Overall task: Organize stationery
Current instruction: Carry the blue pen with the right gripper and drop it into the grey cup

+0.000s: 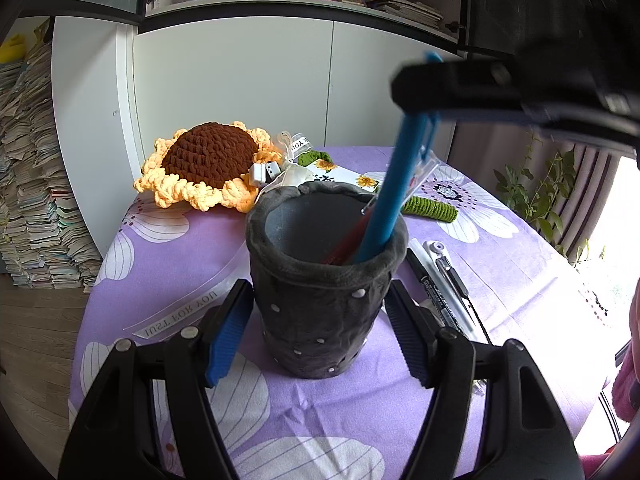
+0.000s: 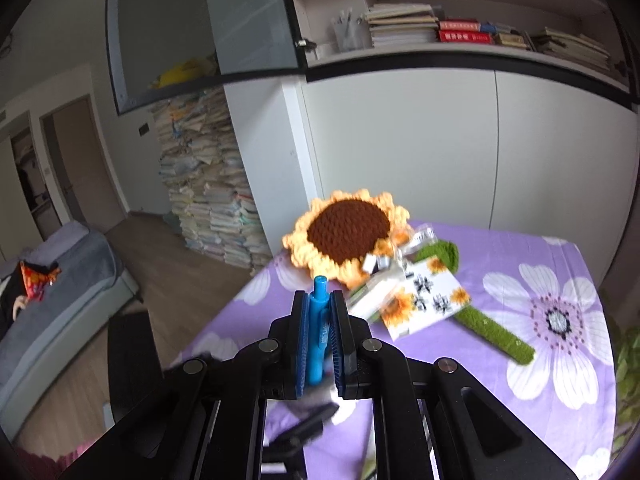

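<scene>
A dark grey fabric pen holder stands upright on the purple flowered tablecloth. My left gripper has its jaws on either side of the holder's lower half; contact is not clear. My right gripper is shut on a blue pen, seen in the left wrist view with its lower end inside the holder beside a red pen. The right gripper's fingers hold the pen's top above the holder.
Black and white pens lie on the cloth right of the holder. A crocheted sunflower with green stem and a flower-printed card lie behind. A white cabinet stands behind the table; paper stacks at left.
</scene>
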